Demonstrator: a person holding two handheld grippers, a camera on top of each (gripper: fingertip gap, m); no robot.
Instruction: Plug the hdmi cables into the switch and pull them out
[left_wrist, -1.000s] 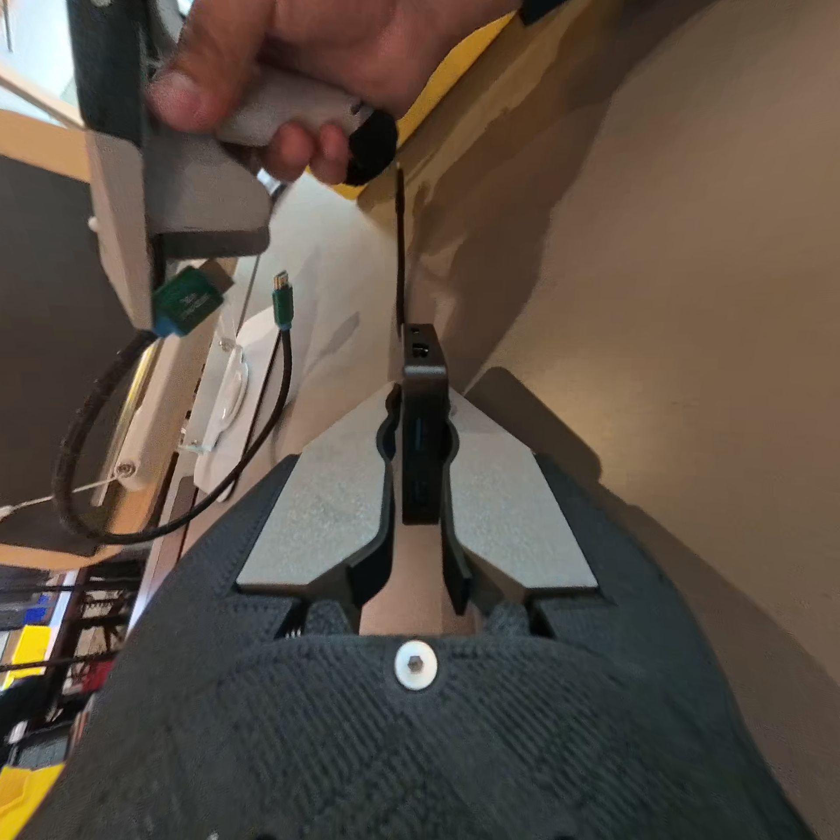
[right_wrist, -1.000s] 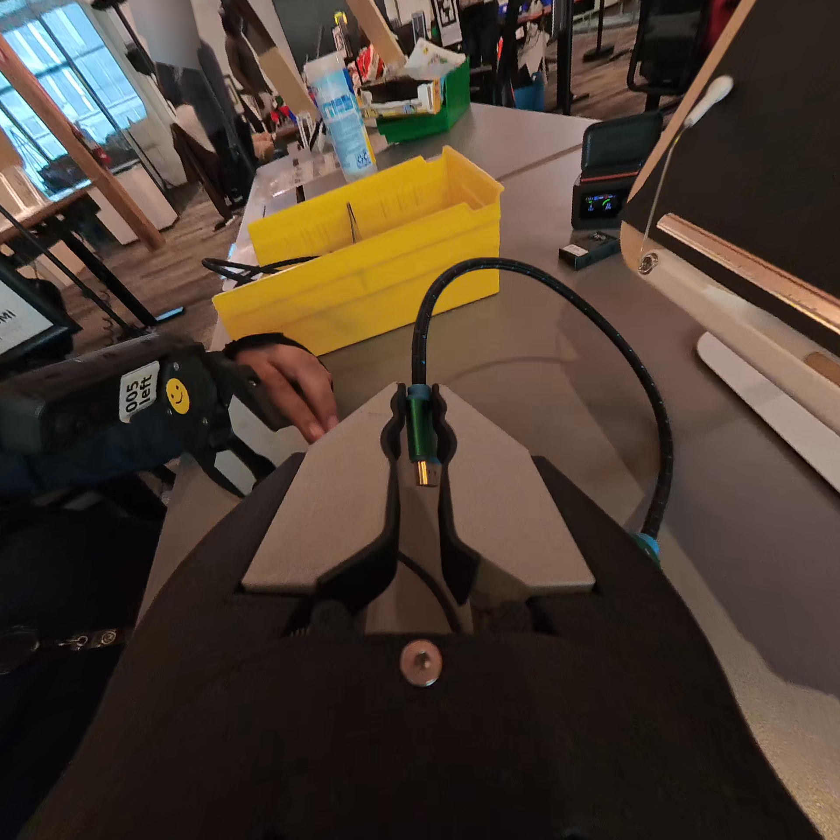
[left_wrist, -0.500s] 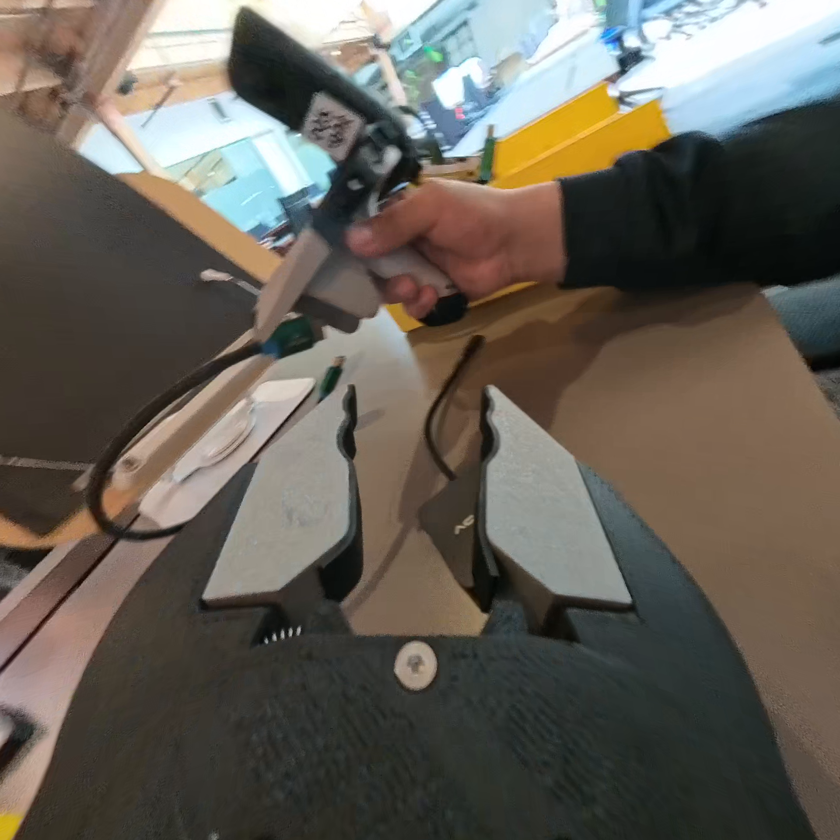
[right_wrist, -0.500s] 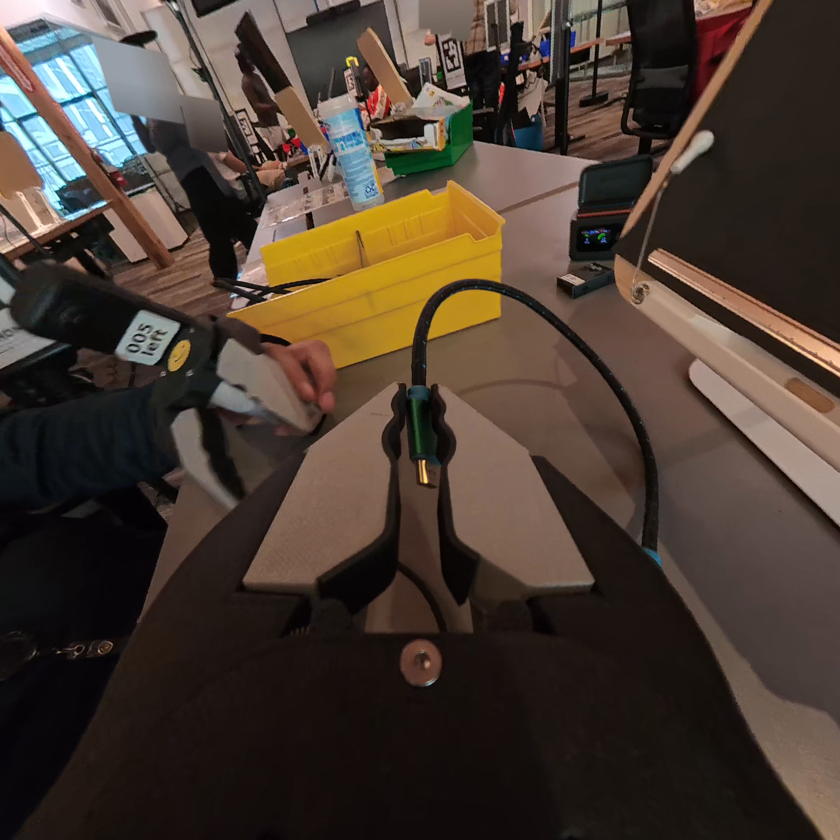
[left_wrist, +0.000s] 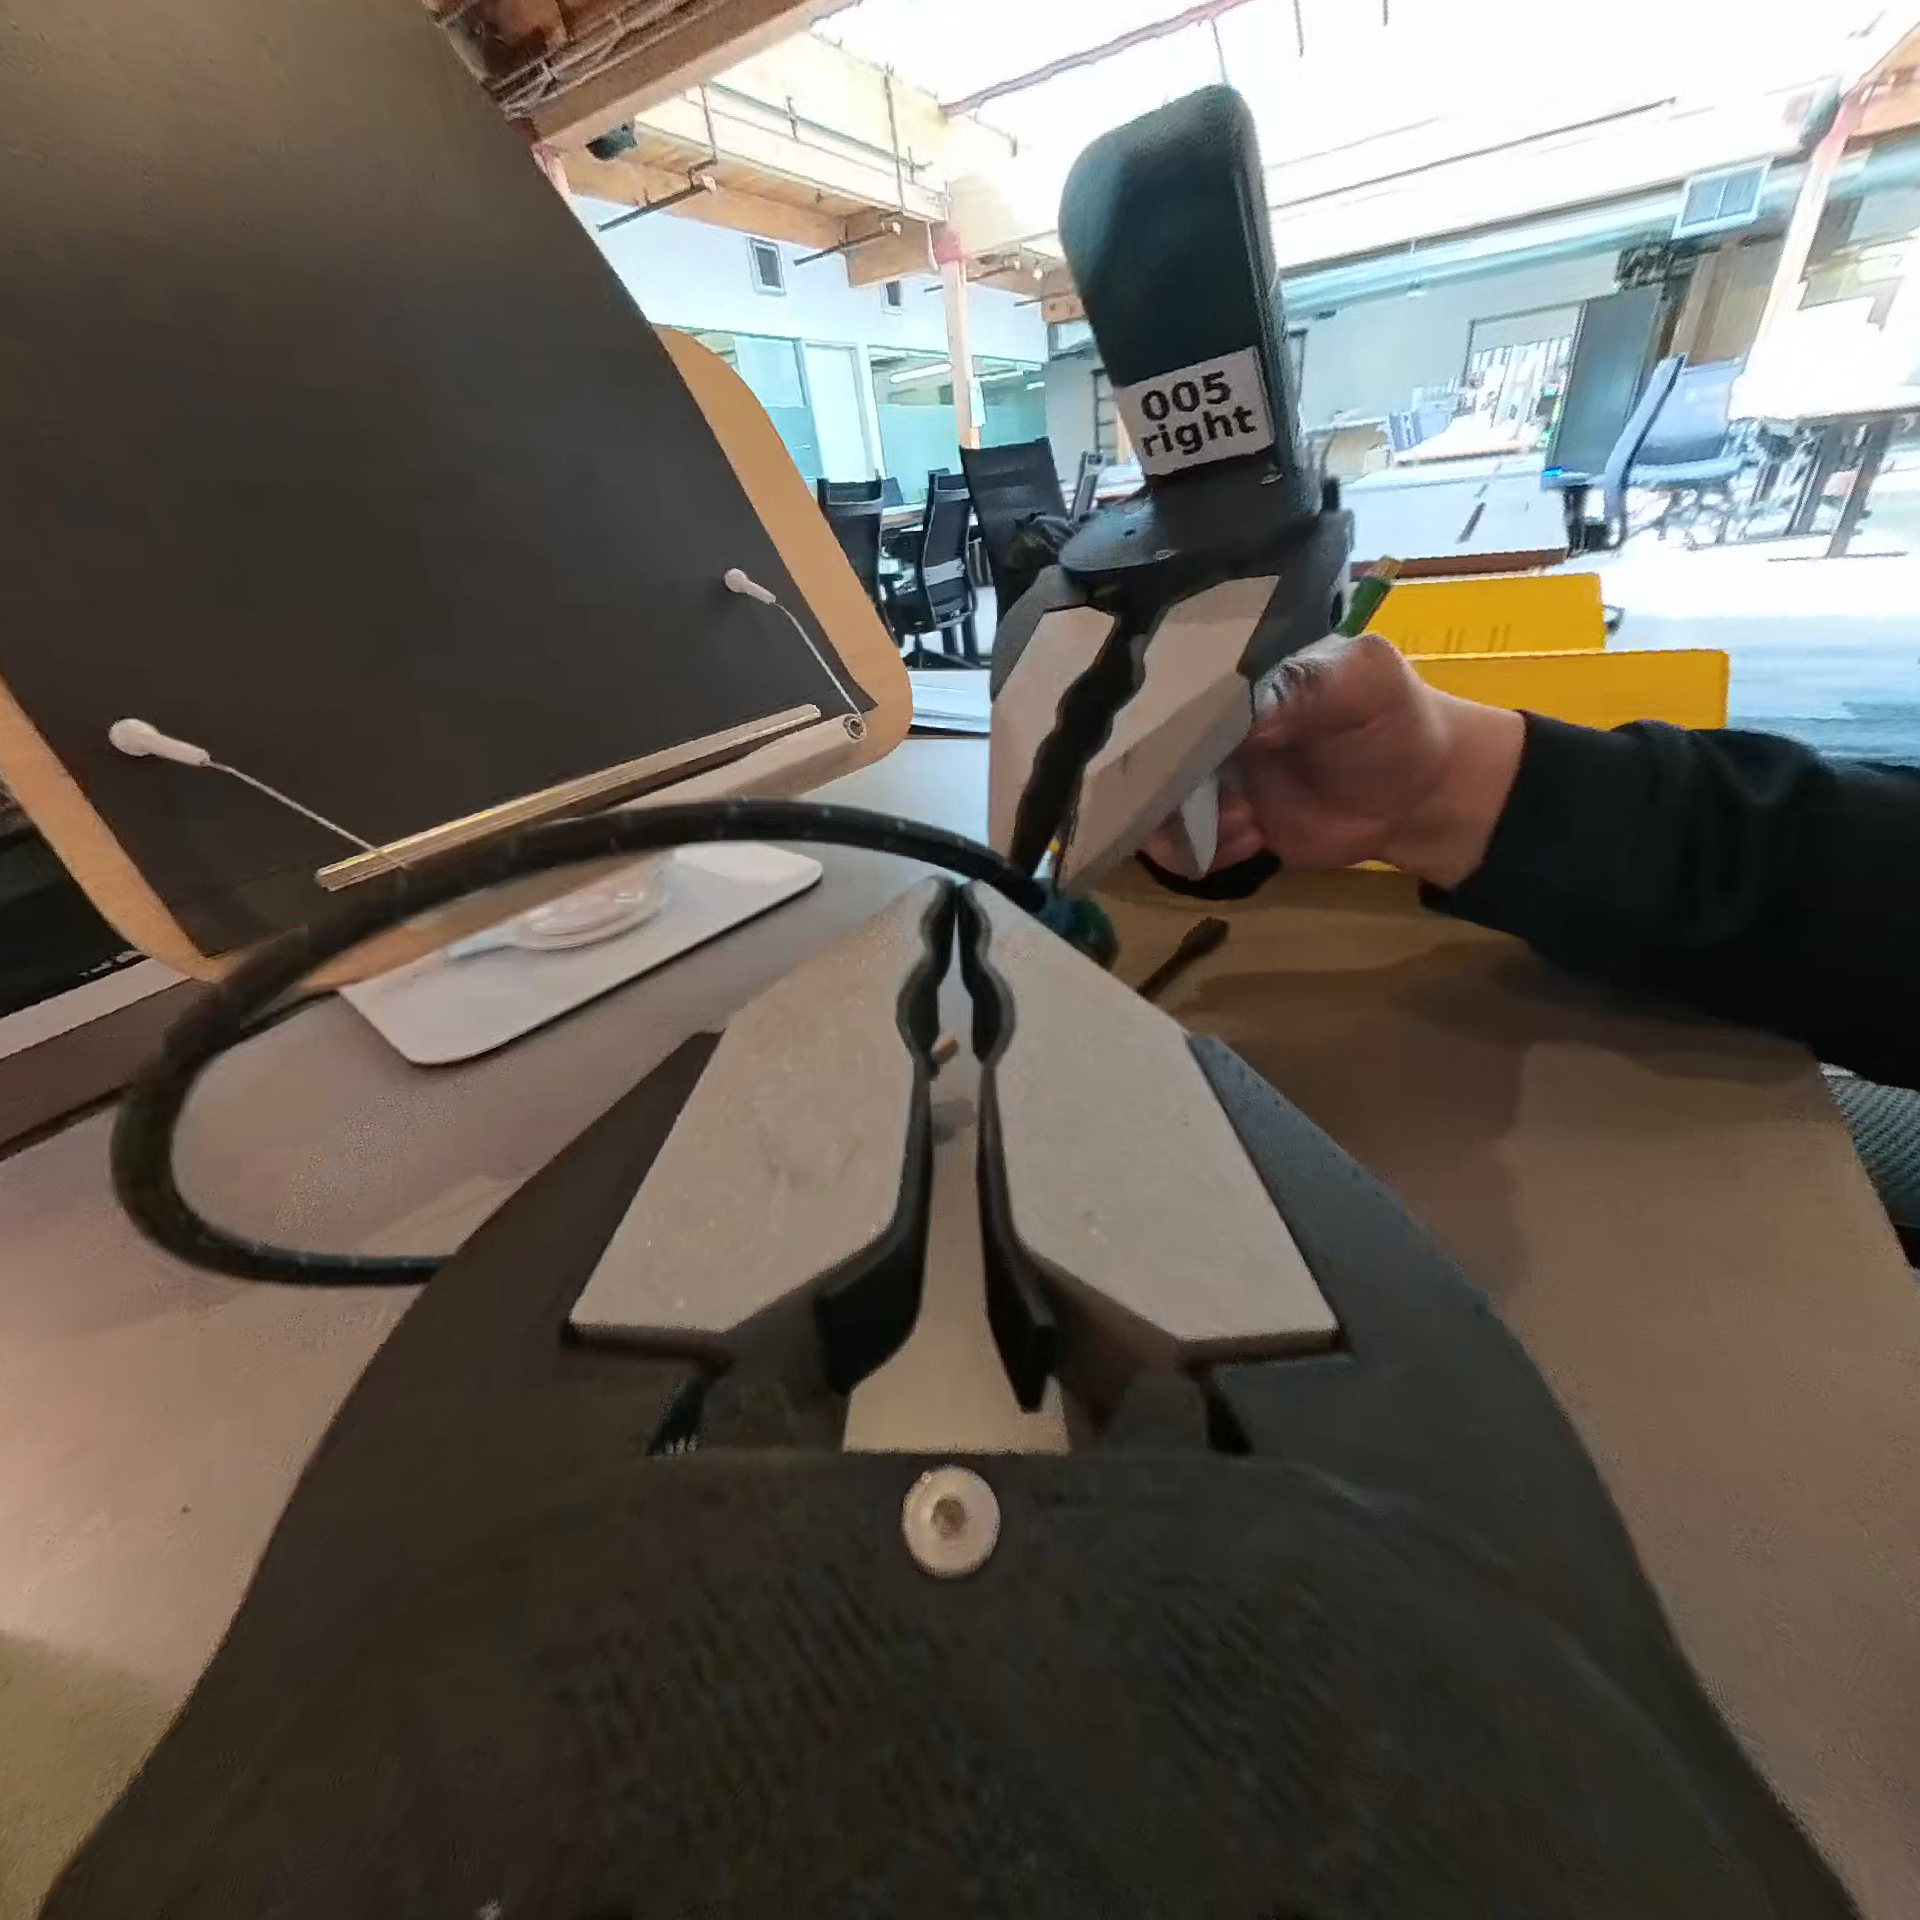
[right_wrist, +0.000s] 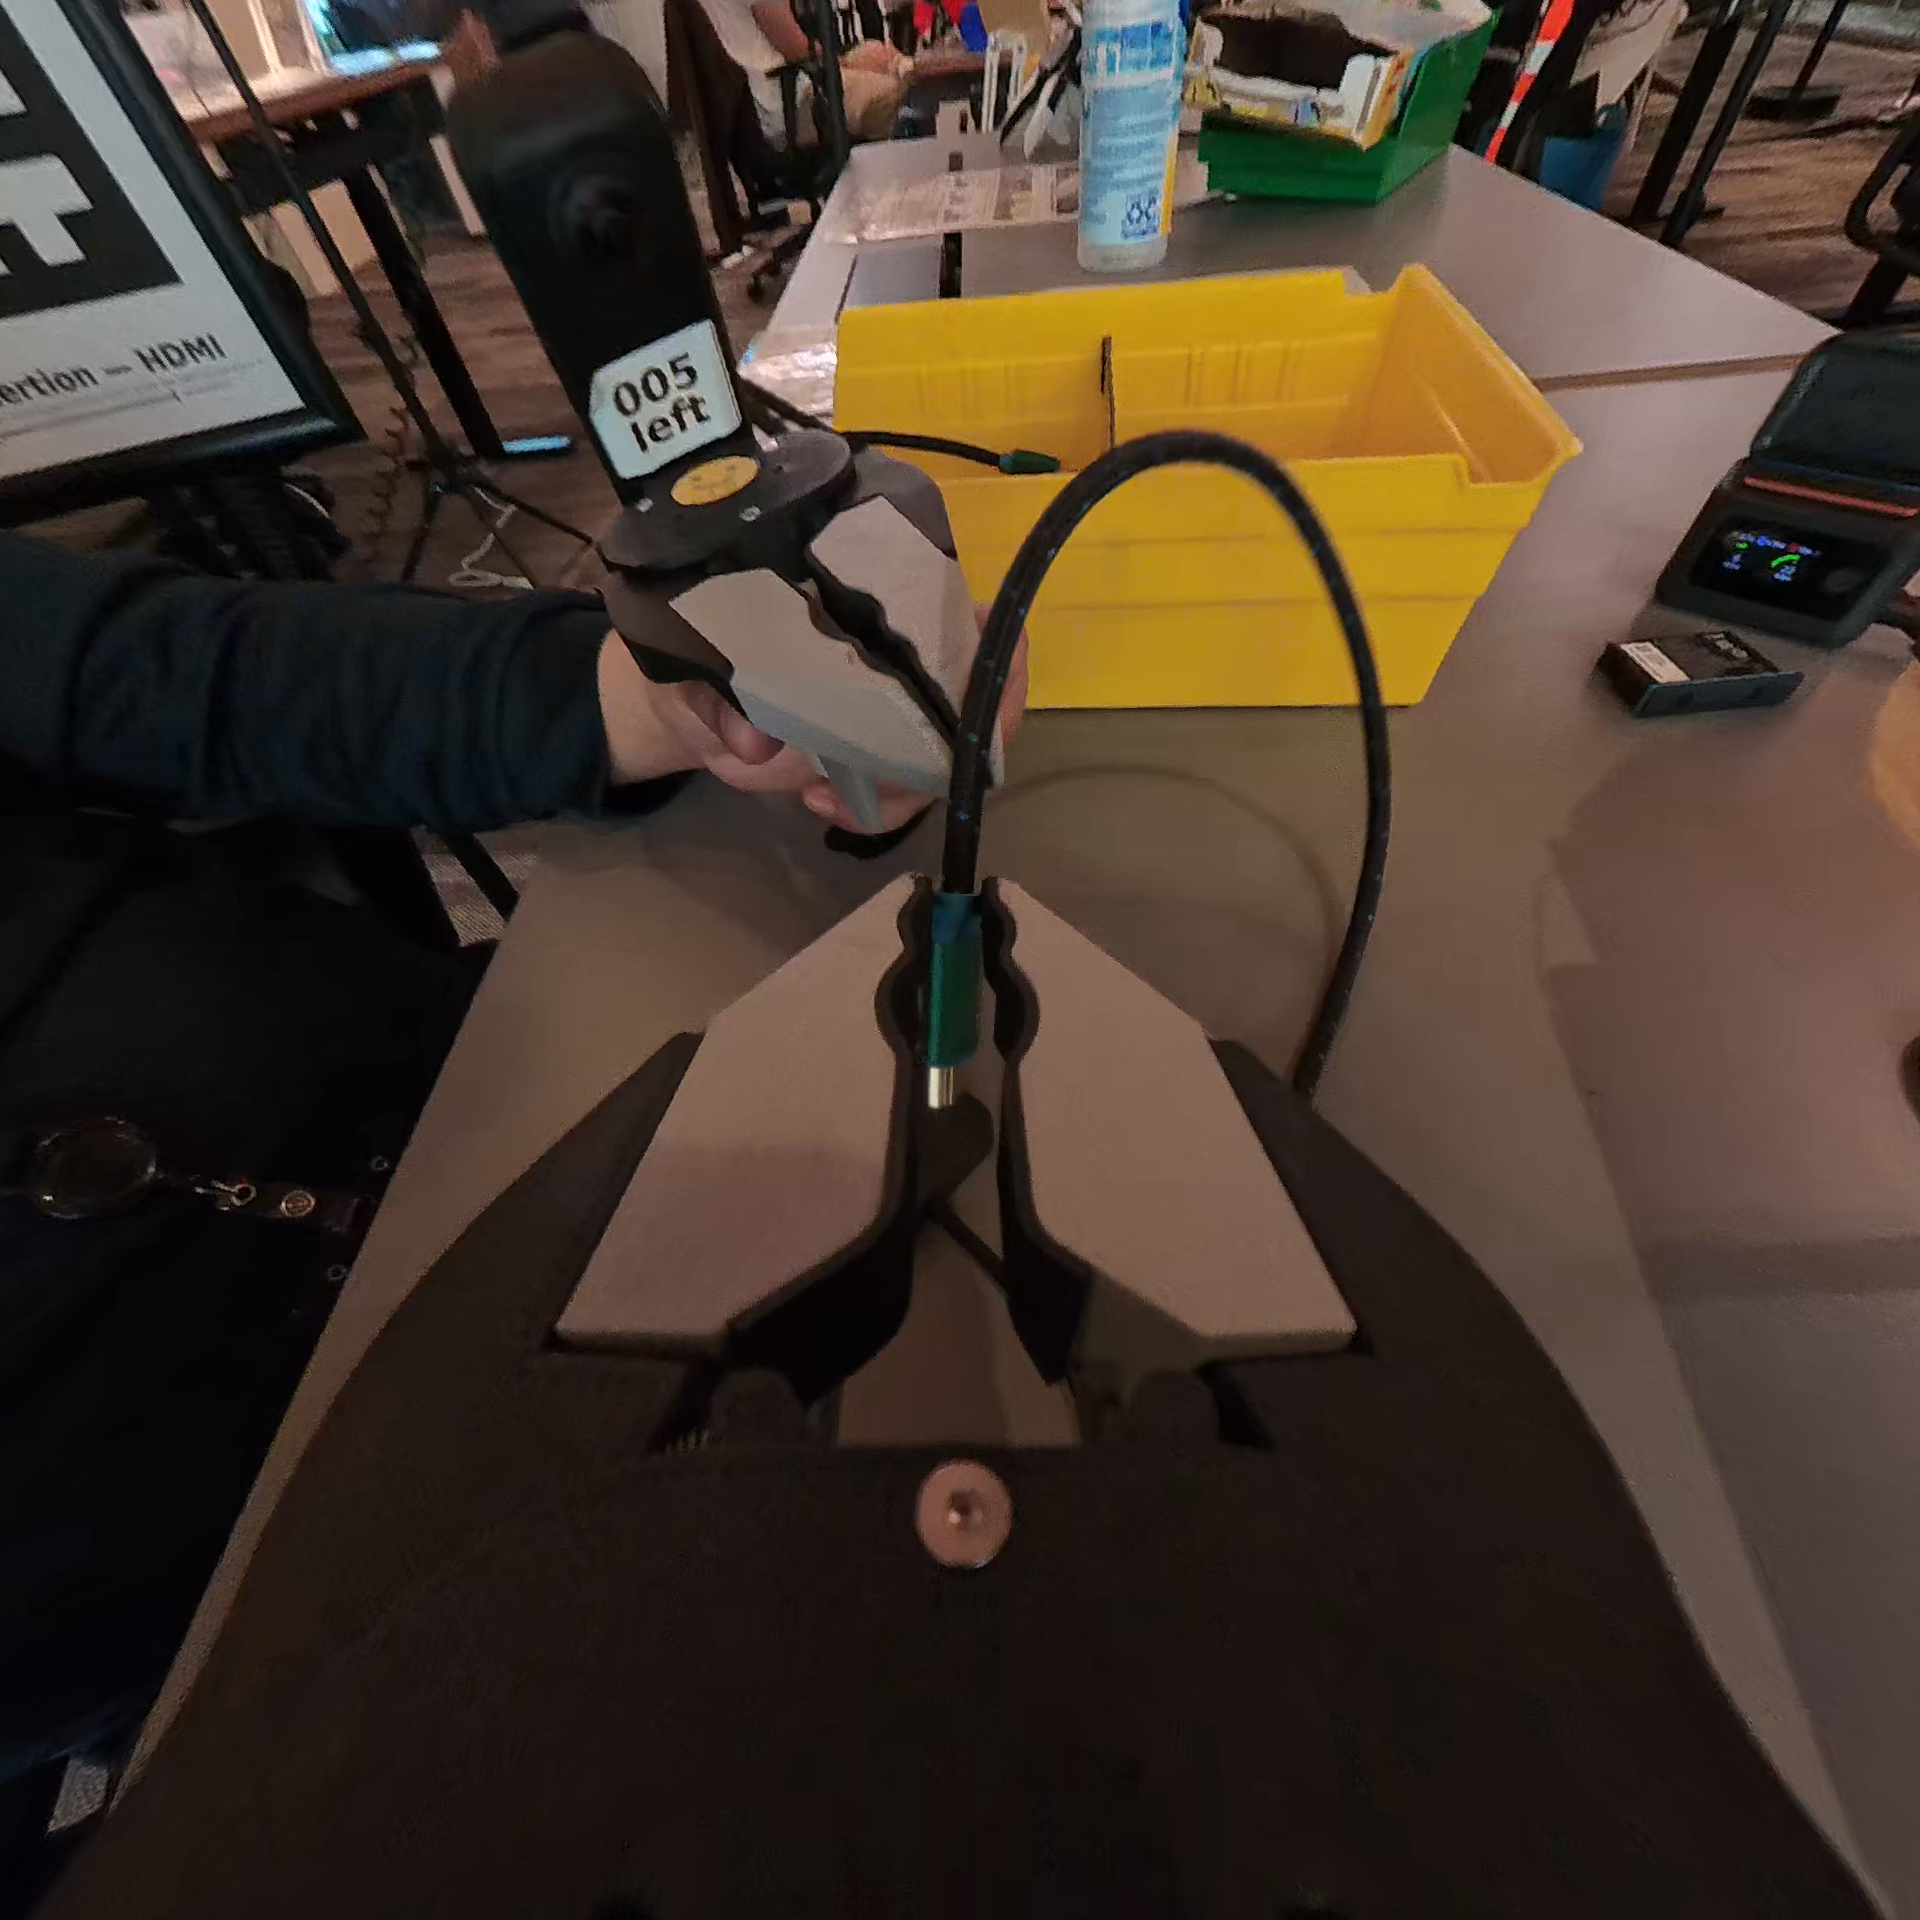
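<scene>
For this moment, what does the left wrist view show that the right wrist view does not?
Only the left wrist view: the black tilted board with its metal ledge and the white mat below it, plus its own left gripper shut on nothing.

Only the right wrist view: the green HDMI plug clamped in the right gripper, and the small screen device.

Both: the braided cable, the yellow bin, the grey table.

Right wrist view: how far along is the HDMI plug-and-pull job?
Done: no connection shows; finished cycles cannot be told. In hand: the right gripper clamps the green-shelled HDMI plug of the black braided cable, free of any port. The left gripper is shut on nothing. Left: likely gripping the switch, not clearly visible, and inserting.
</scene>
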